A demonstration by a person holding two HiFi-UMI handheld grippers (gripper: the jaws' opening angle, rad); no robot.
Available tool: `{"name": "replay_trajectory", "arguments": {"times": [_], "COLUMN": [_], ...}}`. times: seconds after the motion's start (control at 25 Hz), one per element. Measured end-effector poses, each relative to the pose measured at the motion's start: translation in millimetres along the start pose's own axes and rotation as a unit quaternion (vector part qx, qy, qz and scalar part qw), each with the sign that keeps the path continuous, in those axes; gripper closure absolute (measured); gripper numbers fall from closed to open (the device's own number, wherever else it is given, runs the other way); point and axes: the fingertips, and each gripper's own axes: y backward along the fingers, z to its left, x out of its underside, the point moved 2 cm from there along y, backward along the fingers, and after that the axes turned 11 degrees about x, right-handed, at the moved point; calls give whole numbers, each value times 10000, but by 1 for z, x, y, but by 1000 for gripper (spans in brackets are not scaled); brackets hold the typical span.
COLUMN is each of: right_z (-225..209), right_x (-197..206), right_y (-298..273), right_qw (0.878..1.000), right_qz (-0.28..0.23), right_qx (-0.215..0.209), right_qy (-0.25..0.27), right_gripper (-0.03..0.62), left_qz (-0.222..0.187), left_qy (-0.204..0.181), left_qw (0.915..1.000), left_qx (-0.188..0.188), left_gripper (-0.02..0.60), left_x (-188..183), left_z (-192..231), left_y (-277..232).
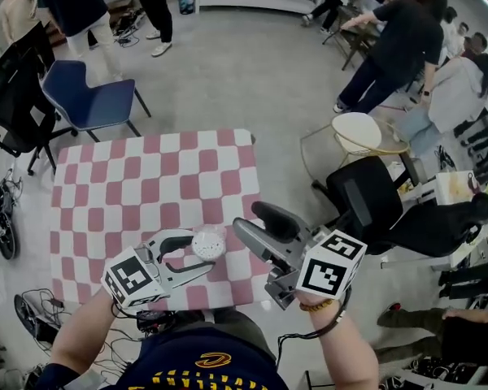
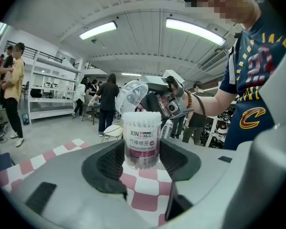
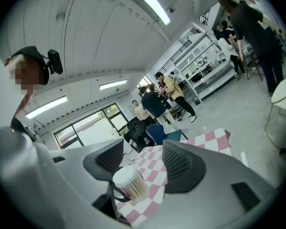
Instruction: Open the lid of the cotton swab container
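The left gripper [image 1: 200, 252] squeezes the cotton swab container [image 2: 141, 140] mid-frame to hold it steady. Its clear lid [image 2: 132, 95] looks tipped up. The right gripper [image 1: 246, 218] sits open and empty just beside.

Bright, even indoor light. In the left gripper view two long ceiling lights [image 2: 195, 31] glare white high above the cotton swab container [image 2: 141, 140], whose label reads sharp. The body of the left gripper [image 2: 142, 162] below it, nearest the lens, is soft. Both gripper views are round fisheye pictures with black corners, and lines bow far from the container. In the right gripper view the windows [image 3: 88, 127] up and left of the container wash out pale. In the head view, shadows beside it on the tabletop [image 1: 146, 193] are faint.
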Motion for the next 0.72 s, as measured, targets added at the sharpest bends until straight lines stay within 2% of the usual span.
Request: {"name": "replay_trajectory", "arguments": {"times": [0.24,0.44,0.6,0.72], "right_z": [8,7,2,-8], "right_x": [-5,-5,-1,5], "right_y": [13,25,33,37], "right_qw": [9976,9902,9845,9807], "right_qz": [-467,-709,-831,-855], "right_qx": [324,704,993,1329], "right_qy": [396,977,1186,1154], "right_gripper": [332,424,583,583], "left_qz": [-34,-55,-87,-101], "left_qy": [37,51,40,64], "left_qw": [9999,9998,9997,9998], "left_qx": [-163,-175,-203,-183], "left_gripper": [348,348,348,348], "left_x": [-1,-1,-2,-2], "left_z": [1,2,2,0], "left_y": [3,1,0,-1]}}
